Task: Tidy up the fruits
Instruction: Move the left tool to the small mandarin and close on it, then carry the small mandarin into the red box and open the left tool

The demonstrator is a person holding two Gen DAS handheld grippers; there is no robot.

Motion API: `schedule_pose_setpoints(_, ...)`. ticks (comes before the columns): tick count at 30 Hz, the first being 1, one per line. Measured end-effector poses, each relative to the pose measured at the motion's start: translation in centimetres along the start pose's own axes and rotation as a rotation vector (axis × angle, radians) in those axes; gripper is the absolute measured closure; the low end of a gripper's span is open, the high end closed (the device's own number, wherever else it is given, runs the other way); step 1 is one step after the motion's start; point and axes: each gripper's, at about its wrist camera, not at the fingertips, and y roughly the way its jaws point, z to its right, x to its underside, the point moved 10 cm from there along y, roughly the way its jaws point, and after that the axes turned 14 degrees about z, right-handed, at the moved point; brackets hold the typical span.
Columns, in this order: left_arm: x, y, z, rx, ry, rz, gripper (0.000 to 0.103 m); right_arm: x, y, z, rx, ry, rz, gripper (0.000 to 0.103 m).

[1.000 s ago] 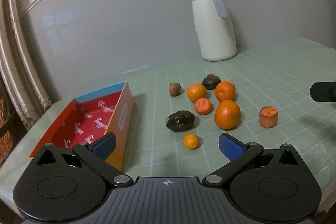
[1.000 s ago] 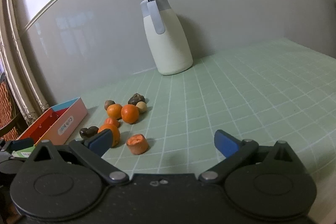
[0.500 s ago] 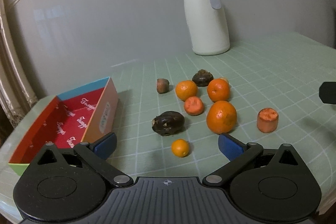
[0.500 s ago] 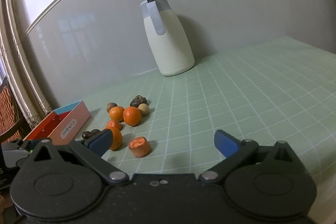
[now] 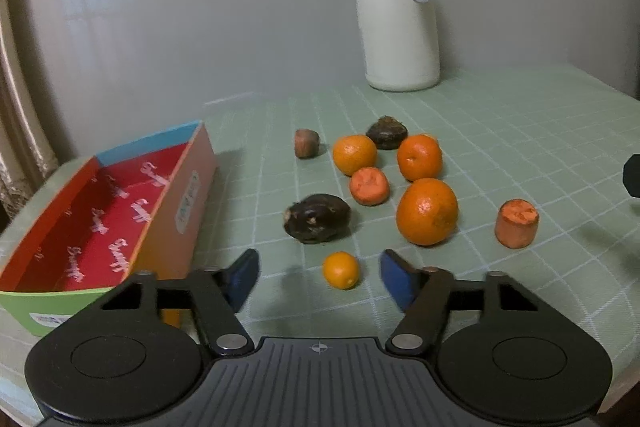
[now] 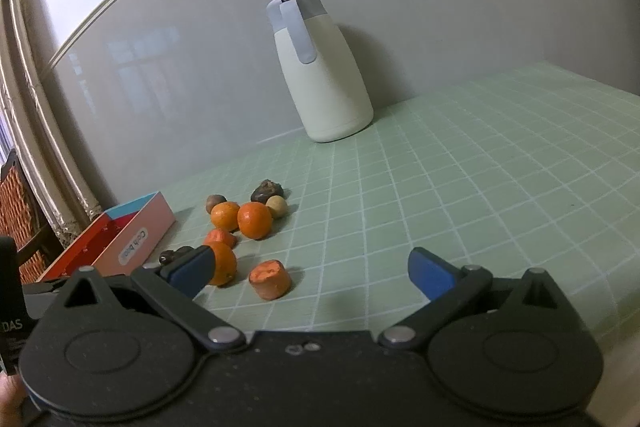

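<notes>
My left gripper (image 5: 318, 277) closing around the small kumquat (image 5: 341, 270)

The kumquat sits between my pads untouched, near the tabletop's (image 5: 520, 131) front edge, its long axis running crosswise; my right gripper (image 6: 310, 269) gapes wide, empty.

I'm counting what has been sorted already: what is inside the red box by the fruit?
No fruit shows inside the box: only its red printed floor. The strip behind the near green wall is hidden. All fruit, like the small orange, lies on the table.

white jug (image 5: 398, 27) — upright, green checked tablecloth (image 5: 520, 131)
</notes>
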Motion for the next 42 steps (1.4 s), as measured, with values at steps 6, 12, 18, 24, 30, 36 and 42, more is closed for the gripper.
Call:
schedule_pose_setpoints(6, 0.3, 0.3, 0.4, 0.021, -0.011, -0.011, 0.051, 0.0, 0.1, 0.0, 0.001, 0.003, -0.001, 0.0)
schedule_pose_setpoints(12, 0.7, 0.6, 0.8, 0.047, -0.03, -0.03, 0.068, 0.0, -0.1, 0.1, -0.001, 0.006, 0.002, 0.0)
schedule_pose_setpoints(18, 0.7, 0.9, 1.1, 0.07, -0.064, -0.029, 0.082, 0.0, -0.1, 0.1, 0.0, 0.008, 0.003, 0.0)
schedule_pose_setpoints(24, 0.9, 0.7, 1.1, 0.064, -0.064, -0.01, 0.083, 0.0, -0.1, 0.2, 0.001, 0.006, 0.002, 0.0)
schedule_pose_setpoints(30, -0.8, -0.5, -0.5, 0.015, -0.073, 0.062, 0.083, 0.1, 0.0, 0.2, 0.003, 0.005, 0.0, 0.0)
schedule_pose_setpoints(36, -2.9, -2.0, -5.0, -0.092, -0.094, 0.148, 0.083, 0.3, 0.2, -0.5, -0.007, 0.003, -0.003, 0.0)
schedule_pose_setpoints(42, -2.5, -1.5, -12.5, -0.241, -0.142, 0.134, 0.083, 0.7, 0.9, -2.0, -0.032, -0.01, -0.016, 0.0)
